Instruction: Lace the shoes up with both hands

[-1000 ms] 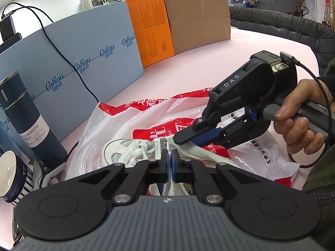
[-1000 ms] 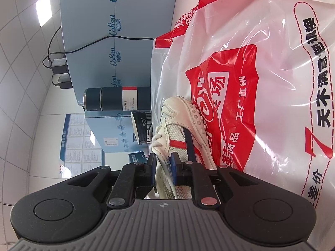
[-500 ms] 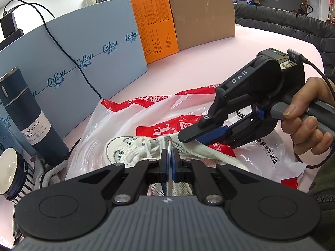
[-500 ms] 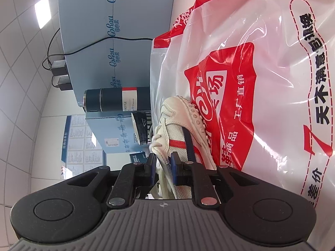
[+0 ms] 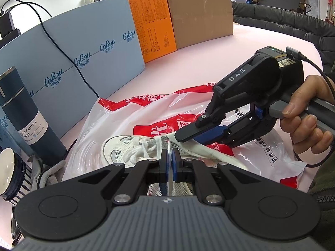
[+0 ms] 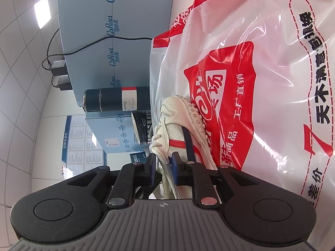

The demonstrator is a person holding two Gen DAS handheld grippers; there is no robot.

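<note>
A white sneaker (image 5: 119, 146) with red and navy stripes lies on a red-and-white plastic bag (image 5: 129, 121). My left gripper (image 5: 169, 156) sits right over its laced front. The jaws are opening by a hair, with a white shoelace (image 5: 170, 175) still pinched between the blue pads. From the right, my right gripper (image 5: 182, 135), held by a hand (image 5: 303, 115), is shut on the shoe's white tongue. The right wrist view is rolled sideways. There the right gripper (image 6: 164, 163) has that fabric between its pads, with the sneaker (image 6: 178, 113) just beyond.
A navy vacuum bottle (image 5: 27, 115) and a striped cup (image 5: 8, 167) stand left of the shoe. Blue boxes (image 5: 83, 52) with a black cable, an orange box (image 5: 152, 25) and a brown carton (image 5: 201, 14) line the far side of the pink table (image 5: 199, 62).
The left pads have parted very slightly around the lace. Both grippers and the shoe have stayed where they were.
</note>
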